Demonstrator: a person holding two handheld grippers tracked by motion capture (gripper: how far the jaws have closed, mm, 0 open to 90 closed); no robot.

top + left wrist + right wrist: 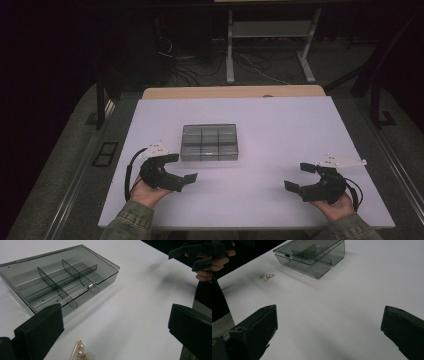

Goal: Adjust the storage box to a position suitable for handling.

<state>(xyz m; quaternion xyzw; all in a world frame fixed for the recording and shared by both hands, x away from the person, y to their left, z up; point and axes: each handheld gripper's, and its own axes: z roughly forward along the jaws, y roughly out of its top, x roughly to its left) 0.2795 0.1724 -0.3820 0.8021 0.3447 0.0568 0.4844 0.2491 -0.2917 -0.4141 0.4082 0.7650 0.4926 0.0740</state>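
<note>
Two black handheld grippers rest low over a white rectangular table (280,125), one in each of a person's hands, seen from the high view. The left gripper (186,170) sits at the near left of the table, its jaws spread wide apart and holding nothing. The right gripper (301,177) sits at the near right, well apart from the left one, and its jaws are also spread wide apart and empty.

A smoky grey transparent plastic box with a hinged lid (209,142) lies flat on the table, left of centre and just beyond the left gripper. Its lid is closed, and thin dividers inside split it into six compartments, three across and two deep. In the left gripper view a small clasp shows on the box's near edge.

A small gold-coloured safety-pin brooch with pale pearl beads (81,352) lies on the table in front of the box, in the left gripper view, close to that gripper and between its open jaws, touching neither. In the right gripper view the same brooch (267,276) lies to the left of the box, near it but apart.

Green sleeves (131,220) cover the person's forearms at the near edge. Beyond the far side of the table, cables trail across a dark floor (280,67).
</note>
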